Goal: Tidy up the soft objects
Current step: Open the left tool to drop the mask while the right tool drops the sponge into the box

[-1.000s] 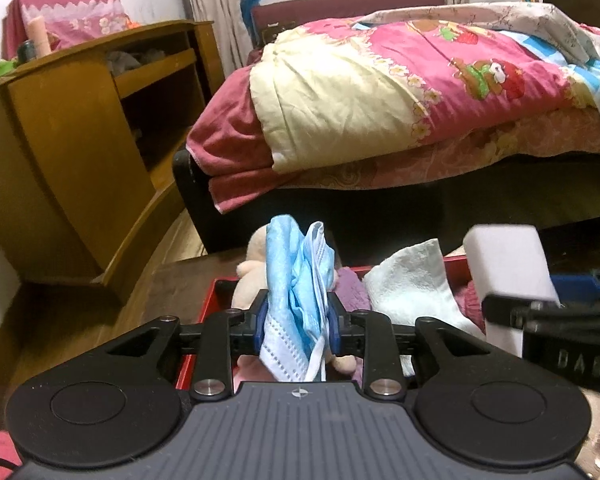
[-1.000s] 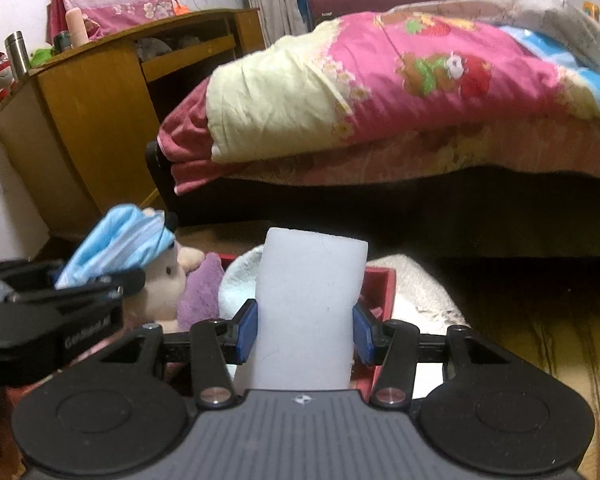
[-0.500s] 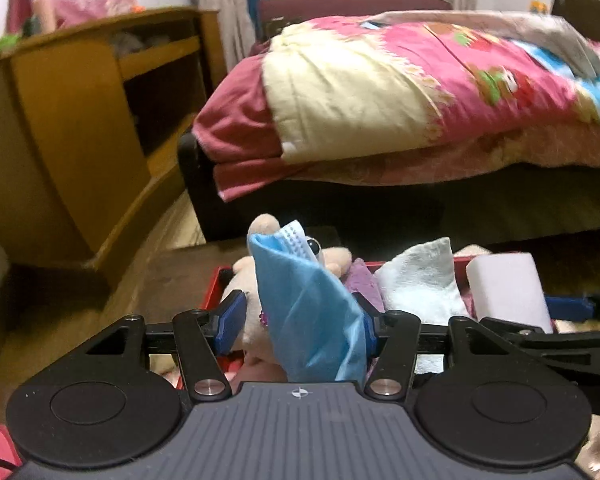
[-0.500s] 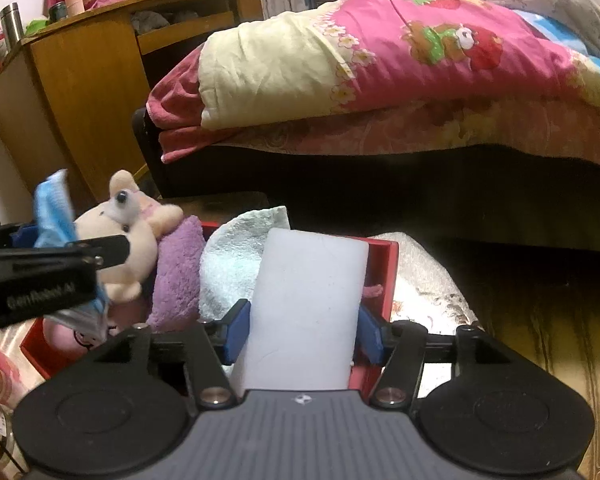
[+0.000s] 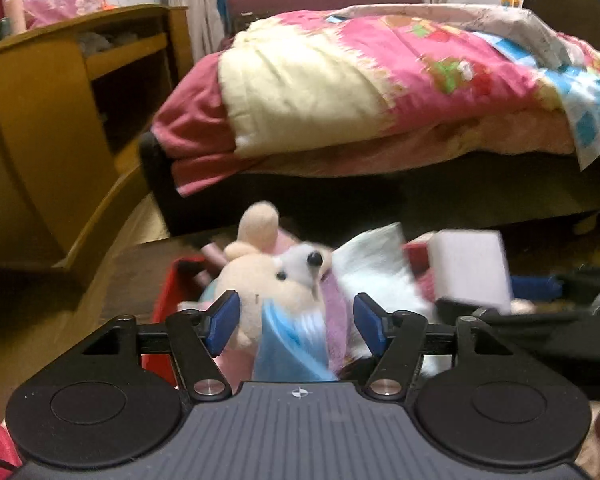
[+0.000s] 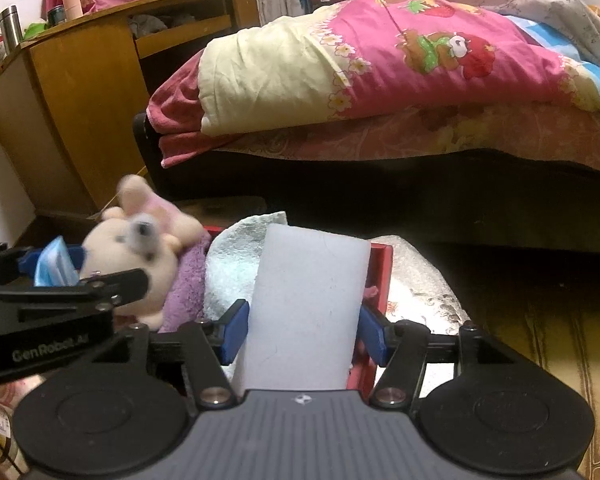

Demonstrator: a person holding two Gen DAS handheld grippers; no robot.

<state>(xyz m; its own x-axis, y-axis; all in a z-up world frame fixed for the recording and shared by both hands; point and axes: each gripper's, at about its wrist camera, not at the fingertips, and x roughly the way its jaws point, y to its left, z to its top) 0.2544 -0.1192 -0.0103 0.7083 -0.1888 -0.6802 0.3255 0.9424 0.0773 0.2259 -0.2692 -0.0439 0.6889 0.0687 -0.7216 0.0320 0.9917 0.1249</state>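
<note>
Now keep left gripper (image 5: 296, 322) spreading, blue mask (image 5: 290, 344) loose between pads, and lift clear of red box (image 5: 166, 300); next release white sponge (image 6: 306, 304) from right gripper (image 6: 300, 332), barely pinched.

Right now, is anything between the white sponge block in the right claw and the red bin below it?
Nothing hard. The white sponge block sits between the right claw's blue pads, over the red bin's right end. Only a white fluffy towel lies beneath and beside it, so it would land on that.
</note>
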